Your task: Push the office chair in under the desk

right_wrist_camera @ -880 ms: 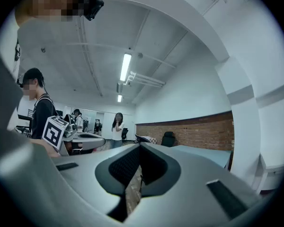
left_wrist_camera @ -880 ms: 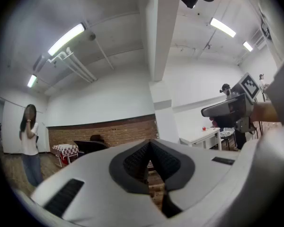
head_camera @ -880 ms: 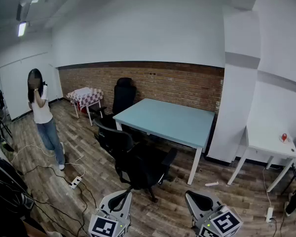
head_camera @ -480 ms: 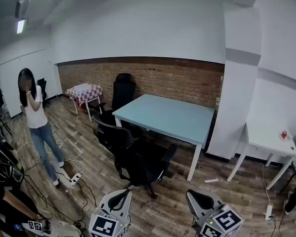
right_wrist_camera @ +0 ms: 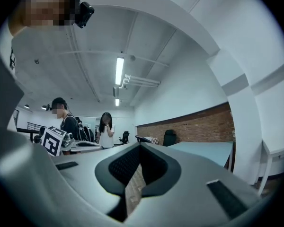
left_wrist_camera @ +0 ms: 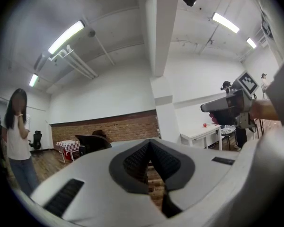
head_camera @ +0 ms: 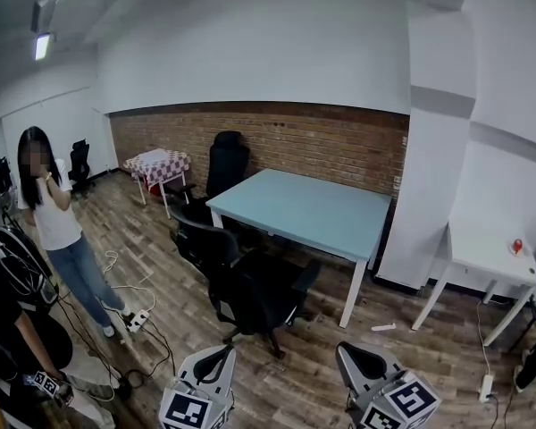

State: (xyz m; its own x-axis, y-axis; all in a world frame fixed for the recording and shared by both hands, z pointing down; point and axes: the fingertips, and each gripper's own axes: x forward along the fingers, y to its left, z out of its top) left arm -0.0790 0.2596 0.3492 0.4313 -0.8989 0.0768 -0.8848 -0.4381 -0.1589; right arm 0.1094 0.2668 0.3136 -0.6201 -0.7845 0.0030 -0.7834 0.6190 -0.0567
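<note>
left hand-held gripper (head_camera: 216, 357): jaws pressed together, nothing between them; low in head view, well short of the chair.
office chair (head_camera: 263, 295): black, on castors, backrest toward camera. Stands at the near-left edge of the desk, seat not yet under it.
second black chair (head_camera: 199, 244): just left of and behind it; touching or not, cannot tell.
handling: probably rolls freely and swivels, moderate weight. Off-centre push likely spins it instead of driving it.
hold: no pinch needed. Closed jaws against the upper backrest, one each side of centre, pushing toward the desk.
tabletop (head_camera: 317, 211): pale blue, bare, white legs. Near right leg (head_camera: 355, 295) close to the chair's right side, so a possible snag.
right hand-held gripper (head_camera: 362, 362): jaws shut tight, empty.
floor (head_camera: 304, 378): wood planks, should roll well.
cables and power strip (head_camera: 136, 320): left of the chair, seemingly off the push line.
person (head_camera: 54, 231): standing far left, well apart from the chair.
pillar (head_camera: 433, 168): white, just right of the desk.
side table (head_camera: 487, 262): white, far right.
</note>
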